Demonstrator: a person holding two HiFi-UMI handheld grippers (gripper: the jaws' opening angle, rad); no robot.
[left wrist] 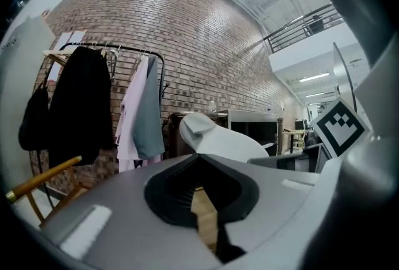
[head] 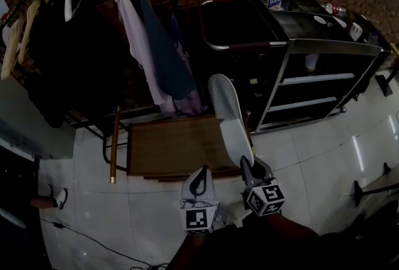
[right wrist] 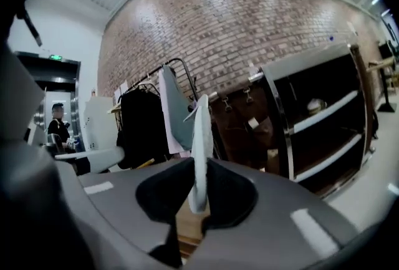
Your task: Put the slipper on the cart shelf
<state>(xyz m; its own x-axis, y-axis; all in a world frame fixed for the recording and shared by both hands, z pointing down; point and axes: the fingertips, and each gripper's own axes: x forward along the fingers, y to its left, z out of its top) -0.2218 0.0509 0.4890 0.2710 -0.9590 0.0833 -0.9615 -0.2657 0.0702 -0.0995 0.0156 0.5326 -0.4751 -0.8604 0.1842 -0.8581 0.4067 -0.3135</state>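
Closest to us in the head view are our two grippers, side by side at the lower edge: the left gripper [head: 199, 183] points forward with nothing in it, and the right gripper [head: 248, 166] pinches one end of the white slipper [head: 229, 119]. From the fingertips the slipper reaches away over the low wooden bench [head: 168, 147], held in the air, with the black cart [head: 324, 46] beyond and to its right, its shelves not yet reached. From the left gripper view we see those jaws drawn nearly together, only a thin slit between them and nothing in it; the slipper shows past them, off to the right. From the right gripper view we see the slipper edge-on and upright, its thin sole clamped between both pads and rising well beyond the fingertips.
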